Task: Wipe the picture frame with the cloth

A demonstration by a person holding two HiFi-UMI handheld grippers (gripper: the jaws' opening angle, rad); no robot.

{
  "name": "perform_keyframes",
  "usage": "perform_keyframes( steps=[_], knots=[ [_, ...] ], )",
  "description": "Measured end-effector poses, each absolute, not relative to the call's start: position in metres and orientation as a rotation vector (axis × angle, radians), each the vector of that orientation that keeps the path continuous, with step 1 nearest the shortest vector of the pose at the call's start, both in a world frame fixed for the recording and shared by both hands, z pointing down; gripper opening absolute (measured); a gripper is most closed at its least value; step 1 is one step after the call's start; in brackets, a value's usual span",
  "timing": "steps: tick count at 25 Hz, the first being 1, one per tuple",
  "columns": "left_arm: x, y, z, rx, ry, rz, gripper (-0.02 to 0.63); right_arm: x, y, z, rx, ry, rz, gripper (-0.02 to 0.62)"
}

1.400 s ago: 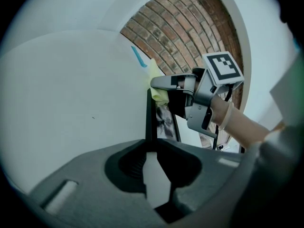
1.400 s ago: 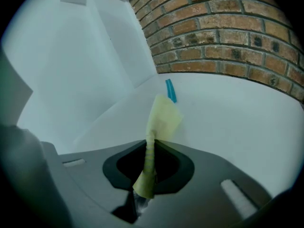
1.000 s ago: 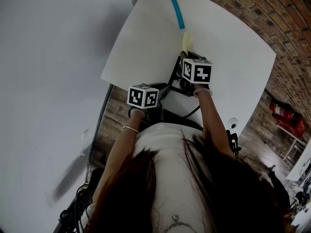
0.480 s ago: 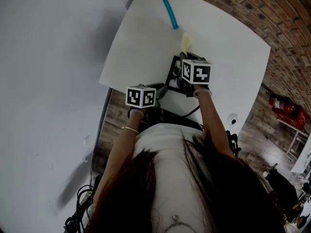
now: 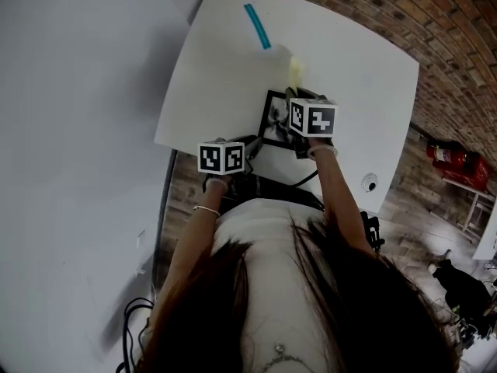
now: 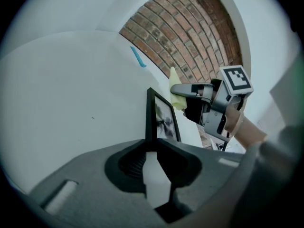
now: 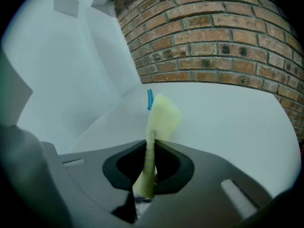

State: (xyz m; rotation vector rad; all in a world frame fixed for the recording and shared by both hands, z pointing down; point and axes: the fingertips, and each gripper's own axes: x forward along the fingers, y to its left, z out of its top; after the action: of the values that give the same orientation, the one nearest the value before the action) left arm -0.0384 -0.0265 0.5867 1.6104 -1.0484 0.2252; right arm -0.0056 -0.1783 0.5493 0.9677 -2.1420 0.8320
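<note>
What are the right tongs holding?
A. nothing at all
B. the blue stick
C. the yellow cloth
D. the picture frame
C: in the right gripper view the yellow cloth is pinched between the jaws of the right tongs, while the picture frame is gripped by its edge in the left tongs.

It looked like a workroom or studio rather than a home: a bare brick wall (image 5: 458, 61), a wood-plank floor (image 5: 408, 228), a plain white surface (image 5: 217, 68), red fire extinguishers (image 5: 454, 160) by the wall, and loose cables (image 5: 133, 321) on the floor.
</note>
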Motion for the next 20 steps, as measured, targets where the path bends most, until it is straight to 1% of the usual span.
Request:
perform_keyframes(
  steps=[20],
  knots=[
    [-0.038, -0.027, 0.588, 1.658, -1.12, 0.277, 0.072, 0.037, -0.153, 0.537, 1.088, -2.111, 0.84, 0.034]
  ],
)
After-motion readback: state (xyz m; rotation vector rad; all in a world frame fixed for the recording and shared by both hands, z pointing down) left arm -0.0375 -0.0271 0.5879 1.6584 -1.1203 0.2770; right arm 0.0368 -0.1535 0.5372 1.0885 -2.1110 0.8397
